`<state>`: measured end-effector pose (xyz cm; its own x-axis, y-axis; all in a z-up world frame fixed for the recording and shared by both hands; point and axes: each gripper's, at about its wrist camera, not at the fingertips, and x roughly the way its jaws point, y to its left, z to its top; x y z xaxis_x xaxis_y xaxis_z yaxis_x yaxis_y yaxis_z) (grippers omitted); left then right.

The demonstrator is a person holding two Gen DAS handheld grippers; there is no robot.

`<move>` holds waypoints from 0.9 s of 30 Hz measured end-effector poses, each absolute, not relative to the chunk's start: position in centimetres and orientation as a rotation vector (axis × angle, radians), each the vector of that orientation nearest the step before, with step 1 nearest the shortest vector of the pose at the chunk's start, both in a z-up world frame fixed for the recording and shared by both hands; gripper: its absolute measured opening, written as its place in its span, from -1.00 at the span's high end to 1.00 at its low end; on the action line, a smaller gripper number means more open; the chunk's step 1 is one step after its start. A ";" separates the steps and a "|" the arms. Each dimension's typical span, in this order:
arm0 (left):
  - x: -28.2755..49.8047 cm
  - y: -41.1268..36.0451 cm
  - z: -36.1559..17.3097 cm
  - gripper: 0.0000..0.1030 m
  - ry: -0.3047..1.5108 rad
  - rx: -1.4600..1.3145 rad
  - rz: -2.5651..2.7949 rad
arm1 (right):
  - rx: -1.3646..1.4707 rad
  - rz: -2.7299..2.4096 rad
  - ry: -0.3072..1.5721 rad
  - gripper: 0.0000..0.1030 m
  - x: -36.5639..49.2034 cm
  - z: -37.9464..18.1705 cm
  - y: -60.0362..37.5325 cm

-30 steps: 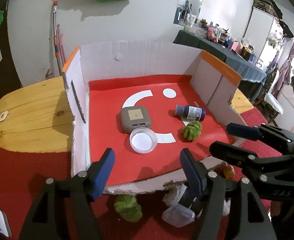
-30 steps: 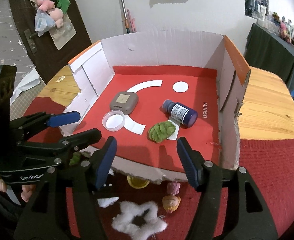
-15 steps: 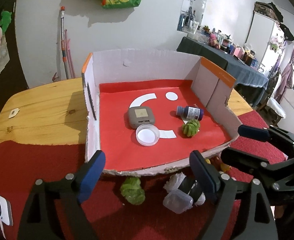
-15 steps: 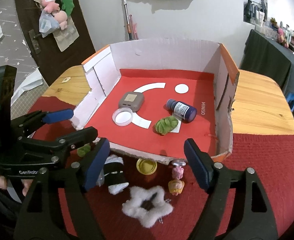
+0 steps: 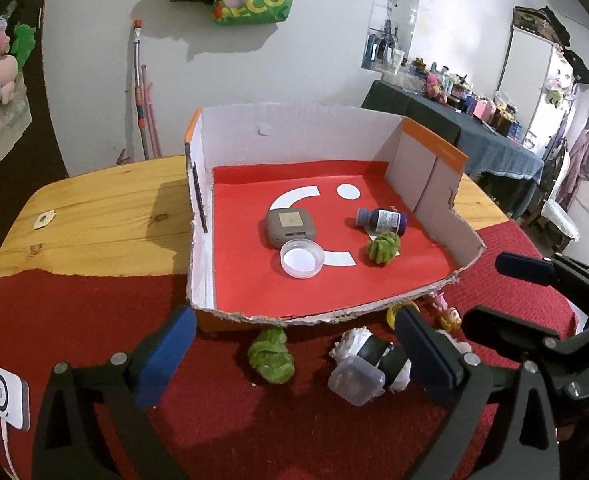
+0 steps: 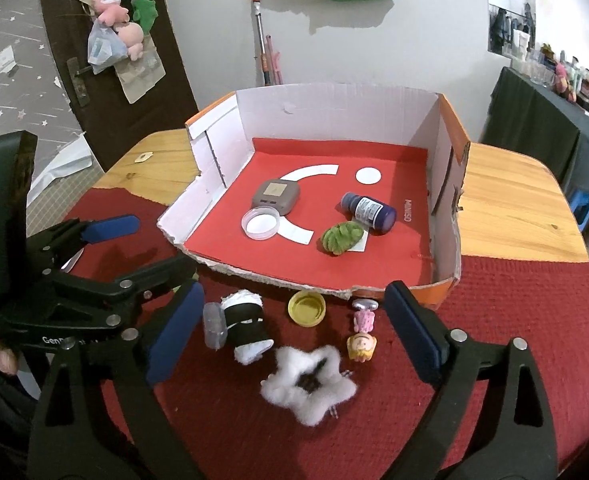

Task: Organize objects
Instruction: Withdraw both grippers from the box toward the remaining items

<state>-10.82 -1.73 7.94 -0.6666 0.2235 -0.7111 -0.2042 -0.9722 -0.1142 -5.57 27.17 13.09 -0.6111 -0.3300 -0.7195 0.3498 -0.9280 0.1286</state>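
My left gripper [image 5: 294, 358] and right gripper [image 6: 298, 330] are opening, both empty; before the cardboard box [image 6: 446, 168], the fluffy white star [image 6: 308, 384] looks light, soft; I'd pinch its middle.

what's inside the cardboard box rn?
Inside the cardboard box: grey case, clear round lid, dark blue bottle on its side, green fuzzy toy. The near floor strip behind the torn front edge is hidden.
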 end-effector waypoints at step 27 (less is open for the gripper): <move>-7.7 -1.5 7.4 -0.97 -0.021 -1.135 2.676 | 1.106 -2.530 0.047 -0.80 -2.2 13.0 27.1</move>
